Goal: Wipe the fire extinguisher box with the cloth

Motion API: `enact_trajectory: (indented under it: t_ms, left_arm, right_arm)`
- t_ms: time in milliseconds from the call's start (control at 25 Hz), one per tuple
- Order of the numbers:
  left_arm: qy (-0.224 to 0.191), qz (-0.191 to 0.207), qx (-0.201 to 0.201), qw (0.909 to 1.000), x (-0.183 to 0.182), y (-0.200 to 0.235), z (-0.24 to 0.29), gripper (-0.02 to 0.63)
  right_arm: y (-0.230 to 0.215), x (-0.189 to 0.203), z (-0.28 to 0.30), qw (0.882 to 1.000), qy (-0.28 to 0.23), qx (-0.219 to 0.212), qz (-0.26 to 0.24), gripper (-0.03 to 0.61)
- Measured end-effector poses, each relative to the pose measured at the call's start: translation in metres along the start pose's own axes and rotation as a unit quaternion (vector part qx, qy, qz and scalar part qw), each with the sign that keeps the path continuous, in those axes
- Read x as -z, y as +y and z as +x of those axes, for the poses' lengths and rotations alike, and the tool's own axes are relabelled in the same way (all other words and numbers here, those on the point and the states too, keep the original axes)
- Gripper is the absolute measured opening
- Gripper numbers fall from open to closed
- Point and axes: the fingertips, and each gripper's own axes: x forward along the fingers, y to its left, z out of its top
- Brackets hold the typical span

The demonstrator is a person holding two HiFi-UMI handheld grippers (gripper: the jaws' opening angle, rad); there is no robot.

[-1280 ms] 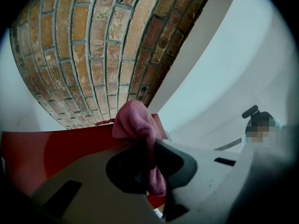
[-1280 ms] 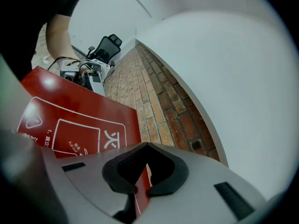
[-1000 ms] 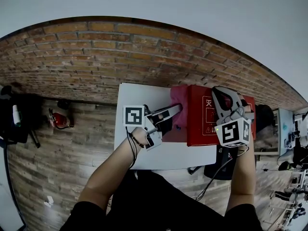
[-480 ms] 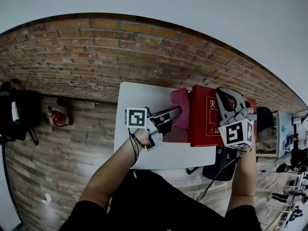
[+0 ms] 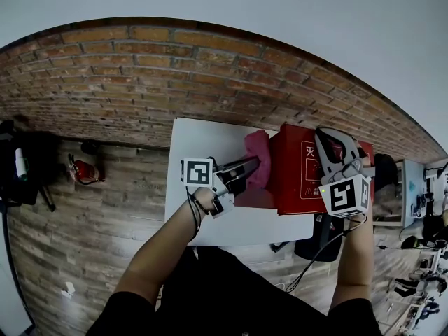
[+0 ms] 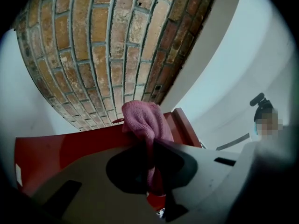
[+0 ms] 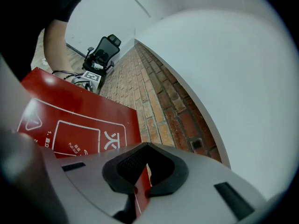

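The red fire extinguisher box stands on the right half of a white table. A pink cloth is bunched against the box's left side. My left gripper is shut on the cloth, which bulges out past the jaws in the left gripper view with the box's red face behind it. My right gripper reaches over the box's right part. In the right gripper view its jaws are shut on a thin red edge of the box.
A brick wall rises right behind the table. A small red extinguisher and dark bags lie on the wooden floor to the left. An office chair and a desk stand to the right. A cable hangs below my right hand.
The left gripper has drawn the cloth a little leftward and off the box's top, so it is bunched at the left side. The right gripper keeps its hold on the box.
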Motion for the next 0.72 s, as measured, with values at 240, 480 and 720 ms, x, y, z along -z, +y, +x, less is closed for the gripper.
enact_trajectory:
  t_ms: [240,480,720]
  left_arm:
    - [0.002,0.005,-0.015,0.9999,0.001,0.011,-0.004,0.071]
    - [0.003,0.005,-0.028,0.9996,0.005,0.025,-0.010,0.071]
    - [0.000,0.003,-0.031,0.9995,0.006,0.039,-0.015,0.071]
  right_arm:
    - [0.000,0.001,0.000,1.000,-0.001,0.000,-0.002,0.020]
    - [0.000,0.000,0.000,1.000,0.000,0.000,0.000,0.020]
    - [0.000,0.001,0.001,1.000,-0.002,0.000,-0.001,0.020]
